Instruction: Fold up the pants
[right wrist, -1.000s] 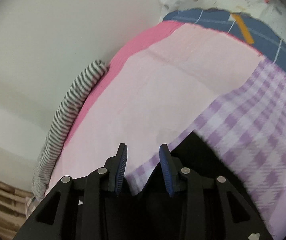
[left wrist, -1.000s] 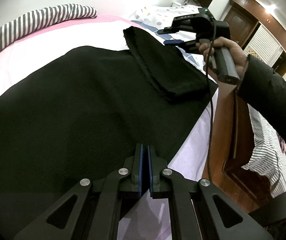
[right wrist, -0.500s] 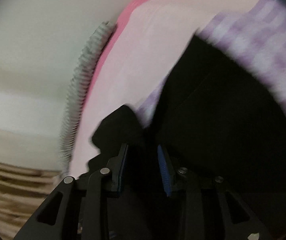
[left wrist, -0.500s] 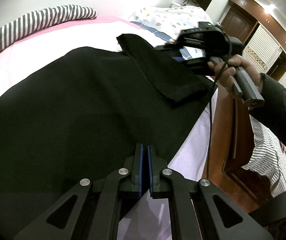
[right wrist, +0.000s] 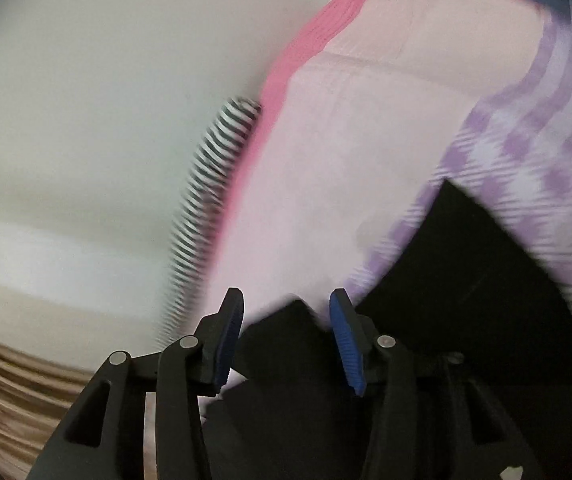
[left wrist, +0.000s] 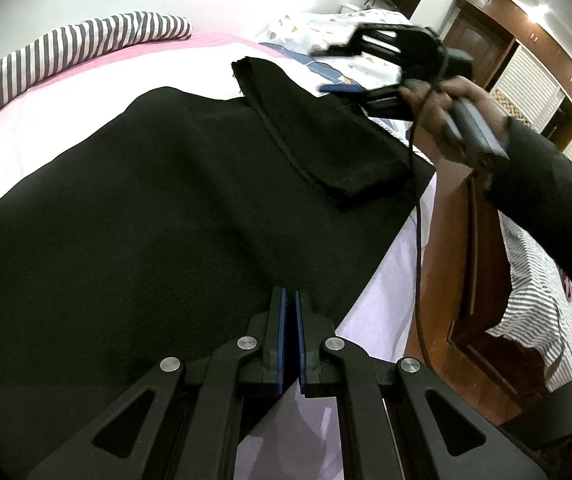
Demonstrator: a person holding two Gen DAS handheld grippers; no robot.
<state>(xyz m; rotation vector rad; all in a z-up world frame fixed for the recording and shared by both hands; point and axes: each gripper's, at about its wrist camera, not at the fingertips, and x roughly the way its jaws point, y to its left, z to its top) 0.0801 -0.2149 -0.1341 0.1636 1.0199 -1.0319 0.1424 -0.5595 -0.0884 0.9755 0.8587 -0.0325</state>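
Observation:
Black pants (left wrist: 146, 208) lie spread on the bed, with one end folded back over itself at the far right (left wrist: 321, 132). My left gripper (left wrist: 289, 312) is shut and empty, low over the pants' near edge. My right gripper (left wrist: 345, 68) is held up in the air above the folded part, jaws open and empty. In the right wrist view the right gripper (right wrist: 286, 320) is open, with black pants cloth (right wrist: 465, 280) below it; the picture is blurred.
The bed has a pink sheet (left wrist: 98, 72) and purple check cover (right wrist: 533, 148). A grey-striped pillow (left wrist: 66, 44) lies along the wall. A wooden bed frame (left wrist: 461, 248) and patterned bedding (left wrist: 325, 28) are on the right.
My right gripper has lifted up and away from the folded end of the pants. The left gripper has not moved.

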